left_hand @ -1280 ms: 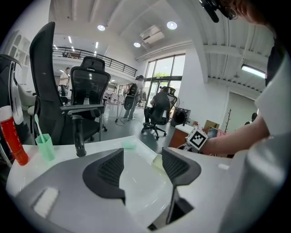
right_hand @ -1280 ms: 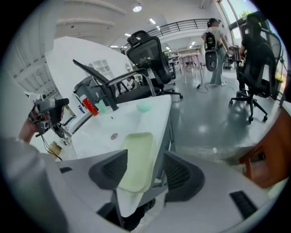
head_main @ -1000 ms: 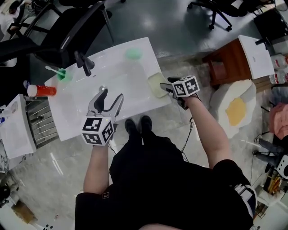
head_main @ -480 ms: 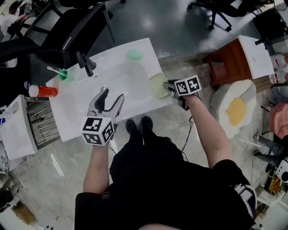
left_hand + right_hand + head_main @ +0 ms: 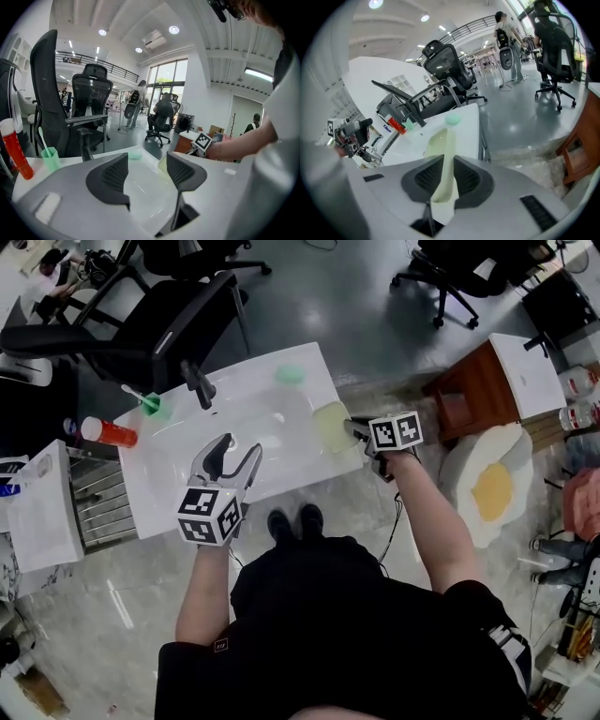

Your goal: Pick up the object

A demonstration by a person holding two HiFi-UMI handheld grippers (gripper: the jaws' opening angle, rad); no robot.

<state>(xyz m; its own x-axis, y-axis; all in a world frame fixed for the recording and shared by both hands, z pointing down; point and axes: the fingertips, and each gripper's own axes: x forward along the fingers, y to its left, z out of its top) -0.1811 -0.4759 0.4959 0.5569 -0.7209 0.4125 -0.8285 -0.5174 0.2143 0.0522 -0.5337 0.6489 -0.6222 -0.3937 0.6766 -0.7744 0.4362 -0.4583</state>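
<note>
A pale yellow-green shallow dish point(image 5: 330, 424) lies at the right edge of the white counter point(image 5: 178, 493). My right gripper point(image 5: 360, 433) reaches over that edge from the right. In the right gripper view the dish's near rim point(image 5: 443, 164) stands between the two pads, which are closing and touch it on both sides. My left gripper point(image 5: 232, 457) hangs over the counter's front middle, open, with nothing between its fingers point(image 5: 185, 171). From there the dish point(image 5: 162, 165) shows beyond the right finger.
On the counter are a black faucet point(image 5: 200, 383), a green cup with a toothbrush point(image 5: 153, 406), a red bottle point(image 5: 111, 433) and a round green piece point(image 5: 289, 374). Office chairs point(image 5: 159, 320) stand behind it. A wooden cabinet point(image 5: 473, 381) is to the right, a white box point(image 5: 42, 507) to the left.
The right gripper's jaws have come together on the dish's rim. The left gripper has stayed open over the counter. The view has shifted a little.
</note>
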